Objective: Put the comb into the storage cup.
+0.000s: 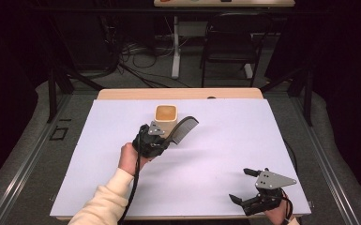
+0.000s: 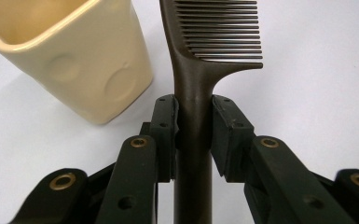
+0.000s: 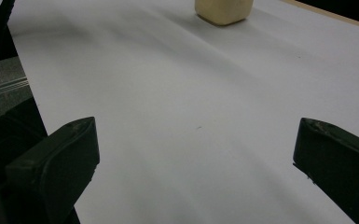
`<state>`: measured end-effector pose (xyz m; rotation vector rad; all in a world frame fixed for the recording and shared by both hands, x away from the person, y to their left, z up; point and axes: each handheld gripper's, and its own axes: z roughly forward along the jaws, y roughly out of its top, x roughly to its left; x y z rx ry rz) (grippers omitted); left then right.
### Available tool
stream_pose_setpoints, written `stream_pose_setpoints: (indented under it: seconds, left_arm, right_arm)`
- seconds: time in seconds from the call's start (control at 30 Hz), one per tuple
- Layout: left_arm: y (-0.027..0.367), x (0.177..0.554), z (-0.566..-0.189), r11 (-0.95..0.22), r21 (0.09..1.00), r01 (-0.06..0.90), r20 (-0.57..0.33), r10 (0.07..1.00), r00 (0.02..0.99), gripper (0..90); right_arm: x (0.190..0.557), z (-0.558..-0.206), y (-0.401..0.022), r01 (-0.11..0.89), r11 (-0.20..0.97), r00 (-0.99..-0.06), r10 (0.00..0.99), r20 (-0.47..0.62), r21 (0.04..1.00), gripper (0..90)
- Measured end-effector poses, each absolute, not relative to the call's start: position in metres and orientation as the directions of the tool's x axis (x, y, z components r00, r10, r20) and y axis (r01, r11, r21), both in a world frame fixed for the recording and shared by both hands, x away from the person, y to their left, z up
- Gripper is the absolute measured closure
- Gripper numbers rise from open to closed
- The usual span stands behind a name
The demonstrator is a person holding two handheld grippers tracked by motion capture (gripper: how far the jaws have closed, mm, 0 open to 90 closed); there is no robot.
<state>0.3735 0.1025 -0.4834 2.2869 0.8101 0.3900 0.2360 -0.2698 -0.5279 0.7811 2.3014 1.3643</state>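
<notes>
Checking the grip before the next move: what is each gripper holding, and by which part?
Left gripper clamps the dark comb by its handle; right gripper holds nothing.

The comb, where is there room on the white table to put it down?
Lots of bare white sheet lies between the cup and the open right tool, and along the left edge. It is crowded only by the cup, where the left tool grips the comb.

my left gripper (image 1: 161, 140) is lifted over the middle of the table, jaws clamped tight, forearm in a cream sleeve (image 1: 104, 201) reaching in from the bottom edge. my right gripper (image 1: 244, 185) sits low at the near right corner, jaws spread wide apart, pointing left, gripping nothing.
</notes>
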Motion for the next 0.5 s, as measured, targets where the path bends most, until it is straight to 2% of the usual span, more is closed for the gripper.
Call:
stream_pose_setpoints:
  seconds: [0.5]
  left_arm:
    - [0.1093, 0.3730, -0.4777, -0.562, 0.705, 0.434, 0.058, 0.654, 0.754, 71.8]
  right_arm:
    - [0.2360, -0.5279, -0.2700, 0.280, 0.383, -0.785, 0.619, -0.019, 0.880, 0.0]
